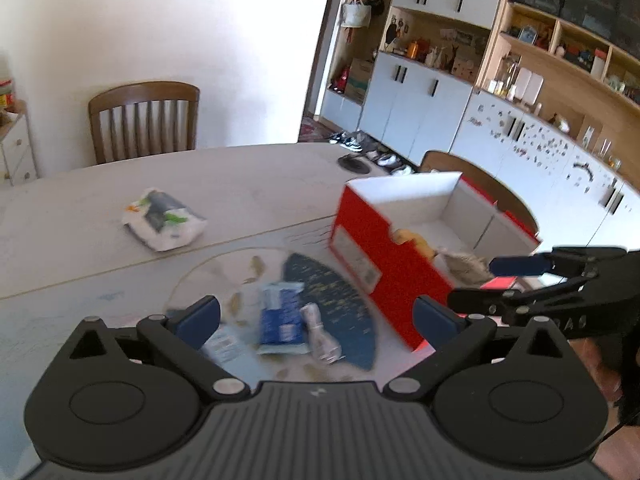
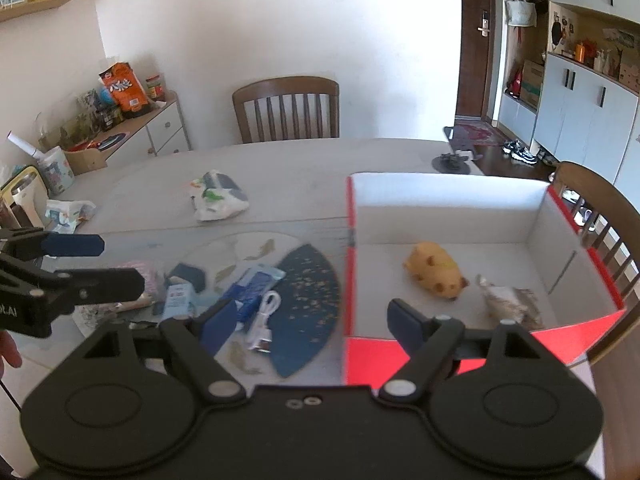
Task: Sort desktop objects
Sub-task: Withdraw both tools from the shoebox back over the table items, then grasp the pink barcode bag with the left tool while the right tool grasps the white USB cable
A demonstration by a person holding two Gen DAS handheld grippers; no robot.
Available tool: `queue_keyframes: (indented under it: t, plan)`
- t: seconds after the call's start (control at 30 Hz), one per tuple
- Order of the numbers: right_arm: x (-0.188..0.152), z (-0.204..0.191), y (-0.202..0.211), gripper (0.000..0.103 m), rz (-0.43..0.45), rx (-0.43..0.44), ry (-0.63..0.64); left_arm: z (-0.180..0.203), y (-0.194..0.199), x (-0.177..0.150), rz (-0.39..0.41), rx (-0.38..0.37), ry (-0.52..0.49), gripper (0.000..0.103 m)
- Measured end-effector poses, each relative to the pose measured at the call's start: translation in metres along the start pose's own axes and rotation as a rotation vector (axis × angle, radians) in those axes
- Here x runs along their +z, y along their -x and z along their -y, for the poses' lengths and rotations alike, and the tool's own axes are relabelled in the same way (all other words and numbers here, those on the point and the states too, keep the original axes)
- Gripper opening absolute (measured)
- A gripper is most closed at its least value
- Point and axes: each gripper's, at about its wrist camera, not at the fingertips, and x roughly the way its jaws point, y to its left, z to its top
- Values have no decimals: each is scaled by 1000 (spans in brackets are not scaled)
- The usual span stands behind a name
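My left gripper stands wide open above a blurred blue packet, a white coiled cable and a dark blue fan-shaped piece; its pads touch none of them. To the right stands a red box, white inside. My right gripper is open over the box's left wall, holding nothing. The box holds a yellow toy and a crumpled grey wad. The cable, the packet and a small carton lie left of it. The left gripper enters at the left edge.
A white printed bag lies farther back on the table, and a black round object sits near the far edge. Wooden chairs stand behind and to the right. A low cabinet with snacks is on the left.
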Motion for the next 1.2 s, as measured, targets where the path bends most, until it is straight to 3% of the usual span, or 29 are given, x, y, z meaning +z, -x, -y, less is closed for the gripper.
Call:
queue_keyframes:
  t: [0.2, 0.5, 0.77, 1.2]
  plan:
    - [-2, -27, -20, 82, -12, -5, 7, -25, 9, -13, 25, 1, -27, 103]
    - [-8, -55, -56, 82, -23, -26, 79, -60, 0, -26, -46, 77, 10, 103]
    - [-18, -60, -86, 82, -49, -7, 117, -93, -21, -30, -51, 132, -13, 103]
    - [-34, -62, -127, 79, -128, 21, 148, -128, -59, -34, -97, 134, -57, 102]
